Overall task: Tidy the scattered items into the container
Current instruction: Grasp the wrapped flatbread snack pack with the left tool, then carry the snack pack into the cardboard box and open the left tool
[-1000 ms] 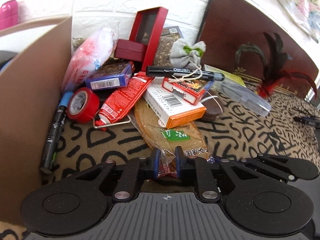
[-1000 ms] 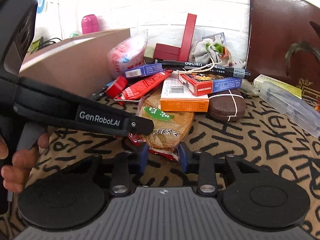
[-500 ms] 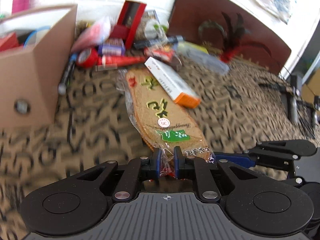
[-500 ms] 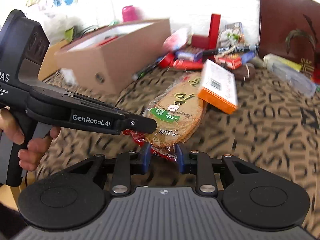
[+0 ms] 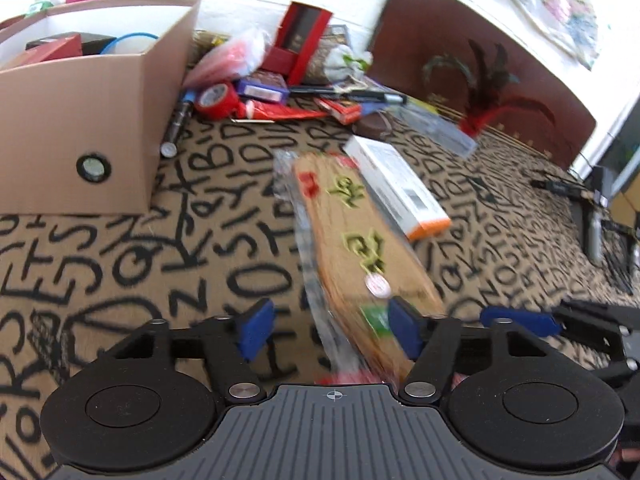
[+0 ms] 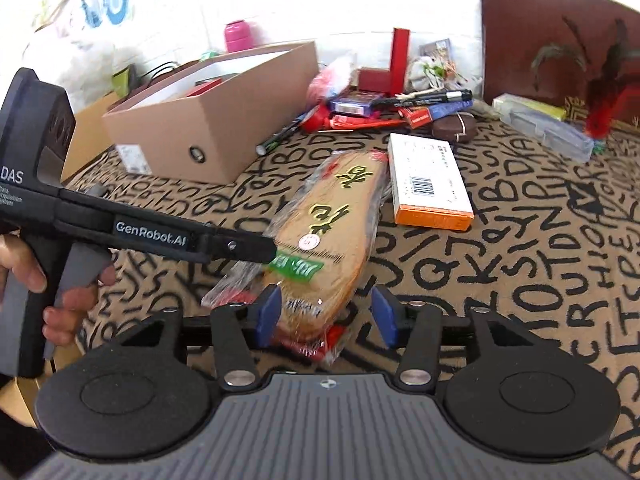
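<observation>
A long pack of tan insoles in clear wrap lies flat on the letter-print cloth. Its near end rests between both pairs of blue pads. My left gripper is open and its jaws are still opening, with the pack close to the right-hand pad. My right gripper is open too, jaws opening, and the pack's end sits loose by its left pad. The cardboard box stands at the back left and holds a few items.
A white and orange carton lies just right of the pack. Behind it is a pile with a red tape roll, a black marker and an open red case. A hand grips the left tool.
Both grippers drew the insole pack back out of the pile toward me while pinching its end. Both pairs of jaws have since opened off it, and the white and orange carton slid off beside it.
</observation>
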Demonstrator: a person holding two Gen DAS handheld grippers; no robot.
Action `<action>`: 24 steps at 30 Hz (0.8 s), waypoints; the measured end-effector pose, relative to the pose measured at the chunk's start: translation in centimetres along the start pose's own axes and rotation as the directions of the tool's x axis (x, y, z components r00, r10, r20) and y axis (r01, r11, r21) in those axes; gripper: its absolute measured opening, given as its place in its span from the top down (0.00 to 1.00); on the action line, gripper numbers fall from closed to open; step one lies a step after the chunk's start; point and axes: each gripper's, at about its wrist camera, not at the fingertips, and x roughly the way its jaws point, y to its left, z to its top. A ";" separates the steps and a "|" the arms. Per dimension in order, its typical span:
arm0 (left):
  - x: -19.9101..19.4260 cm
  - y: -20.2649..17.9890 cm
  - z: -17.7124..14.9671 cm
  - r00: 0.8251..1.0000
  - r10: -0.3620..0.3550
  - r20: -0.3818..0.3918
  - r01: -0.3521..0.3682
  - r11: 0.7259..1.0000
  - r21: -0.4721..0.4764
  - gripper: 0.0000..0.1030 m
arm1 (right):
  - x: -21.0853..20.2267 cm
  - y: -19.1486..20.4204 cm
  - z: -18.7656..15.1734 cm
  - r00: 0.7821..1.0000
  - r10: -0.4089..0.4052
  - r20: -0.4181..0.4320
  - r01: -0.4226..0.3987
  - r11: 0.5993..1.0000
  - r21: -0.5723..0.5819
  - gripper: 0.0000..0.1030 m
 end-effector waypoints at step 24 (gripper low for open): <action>3.5 -0.4 1.7 0.996 -0.081 -0.024 0.082 0.995 0.055 0.48 | 5.5 -1.3 1.6 0.999 0.041 -0.035 -0.038 0.995 0.090 0.38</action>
